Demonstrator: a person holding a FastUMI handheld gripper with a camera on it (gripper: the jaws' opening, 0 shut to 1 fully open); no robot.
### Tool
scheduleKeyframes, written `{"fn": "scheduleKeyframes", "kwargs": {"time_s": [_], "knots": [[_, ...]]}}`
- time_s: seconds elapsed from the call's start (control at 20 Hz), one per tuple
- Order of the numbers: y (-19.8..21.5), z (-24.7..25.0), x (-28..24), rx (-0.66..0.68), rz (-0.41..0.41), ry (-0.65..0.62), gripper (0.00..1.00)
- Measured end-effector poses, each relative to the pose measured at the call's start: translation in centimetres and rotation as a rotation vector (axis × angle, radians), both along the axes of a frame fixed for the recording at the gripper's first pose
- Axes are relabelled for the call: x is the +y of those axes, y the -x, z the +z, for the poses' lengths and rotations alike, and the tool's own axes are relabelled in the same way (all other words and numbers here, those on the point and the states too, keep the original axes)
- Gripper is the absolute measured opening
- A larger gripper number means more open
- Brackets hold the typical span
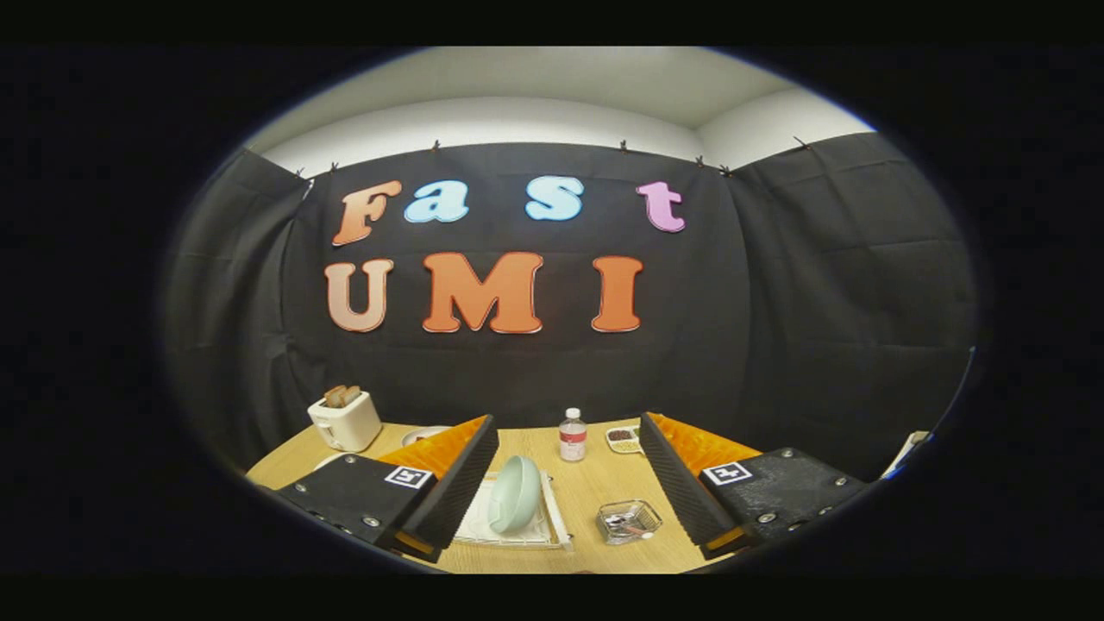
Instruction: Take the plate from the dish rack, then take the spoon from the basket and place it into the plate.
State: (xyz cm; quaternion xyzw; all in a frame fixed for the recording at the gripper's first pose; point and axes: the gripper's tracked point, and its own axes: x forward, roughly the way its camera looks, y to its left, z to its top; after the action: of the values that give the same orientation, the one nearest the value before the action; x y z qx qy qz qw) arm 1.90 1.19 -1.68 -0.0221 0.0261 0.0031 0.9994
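A pale green plate (515,492) stands on edge in a white dish rack (552,517) on the wooden table, just ahead of my left finger. To the rack's right sits a small clear basket (629,521) with cutlery in it; the spoon cannot be told apart. My gripper (569,435) hangs above the table's near side, open wide, with nothing between its fingers. The rack and basket lie between and below the two fingers.
A white toaster (345,420) with bread in it stands at the table's far left. A small water bottle (572,435) stands at the back middle, with a small dish of dark food (623,439) to its right. Part of a white plate (423,434) shows behind my left finger.
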Motion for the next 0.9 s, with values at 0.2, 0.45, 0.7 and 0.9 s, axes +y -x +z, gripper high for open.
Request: {"fn": "scheduleKeyframes", "kwargs": {"time_s": [0.2,0.45,0.7,0.9], "knots": [[-1.0,-1.4,0.3,0.037,-0.001,0.022,0.98],[-3.2,-5.4,1.2,0.159,0.007,0.044,0.98],[-6.0,-11.1,2.1,0.329,0.007,0.085,0.98],[-8.0,-15.3,2.4,0.440,0.001,0.117,0.99]]}}
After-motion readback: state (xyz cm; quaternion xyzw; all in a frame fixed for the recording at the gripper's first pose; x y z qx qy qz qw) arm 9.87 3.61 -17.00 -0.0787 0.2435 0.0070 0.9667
